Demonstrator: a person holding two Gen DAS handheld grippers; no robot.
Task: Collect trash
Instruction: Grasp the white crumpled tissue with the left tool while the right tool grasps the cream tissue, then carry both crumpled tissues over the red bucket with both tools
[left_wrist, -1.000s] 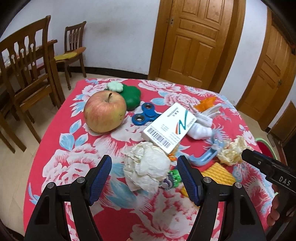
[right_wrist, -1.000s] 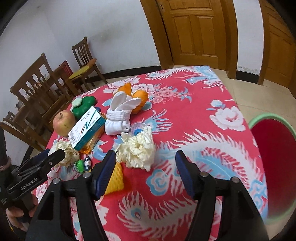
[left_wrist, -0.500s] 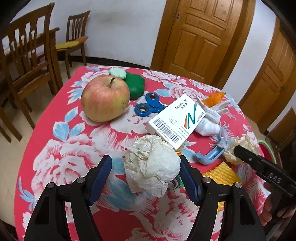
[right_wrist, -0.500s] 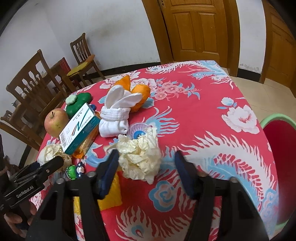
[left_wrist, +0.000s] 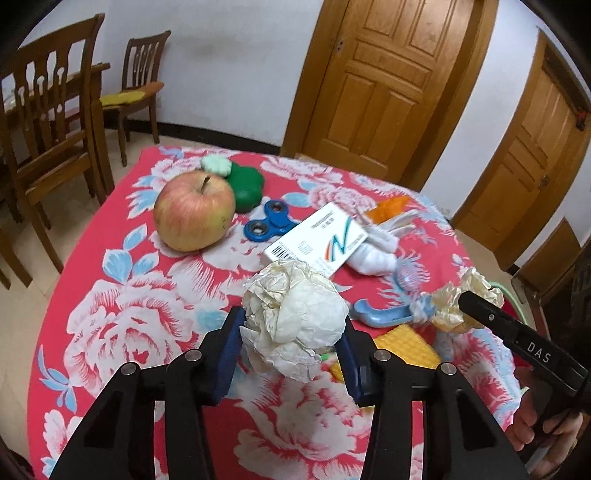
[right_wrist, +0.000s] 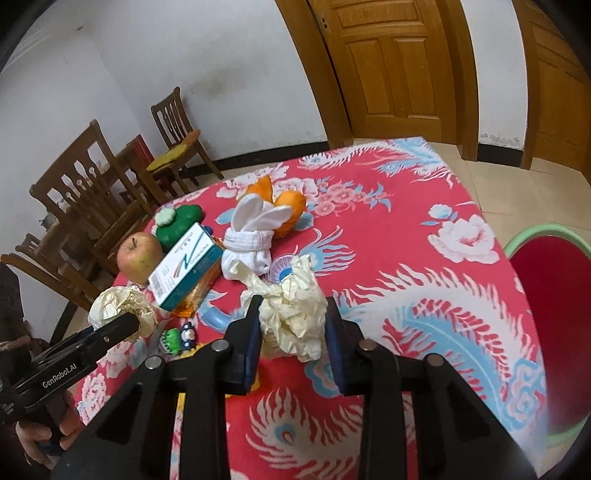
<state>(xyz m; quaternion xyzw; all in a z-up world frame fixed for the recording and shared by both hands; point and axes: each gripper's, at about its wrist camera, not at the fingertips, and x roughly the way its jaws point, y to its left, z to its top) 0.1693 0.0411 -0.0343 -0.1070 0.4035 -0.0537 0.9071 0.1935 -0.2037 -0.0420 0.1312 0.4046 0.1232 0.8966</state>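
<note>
Crumpled white paper wad (left_wrist: 293, 317) is pinched across its middle by the left gripper (left_wrist: 291, 332); a second cream paper wad (right_wrist: 293, 314) is clamped by the right gripper (right_wrist: 291, 328), above the red floral tablecloth (right_wrist: 424, 295). Both are judged light, soft, easily crushed.

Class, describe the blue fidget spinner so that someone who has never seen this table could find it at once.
Start at the apple on the red flowered tablecloth. On the side toward the white barcoded box lies the blue fidget spinner, flat on the cloth. It alone is a flat, three-lobed blue piece with round holes.
</note>
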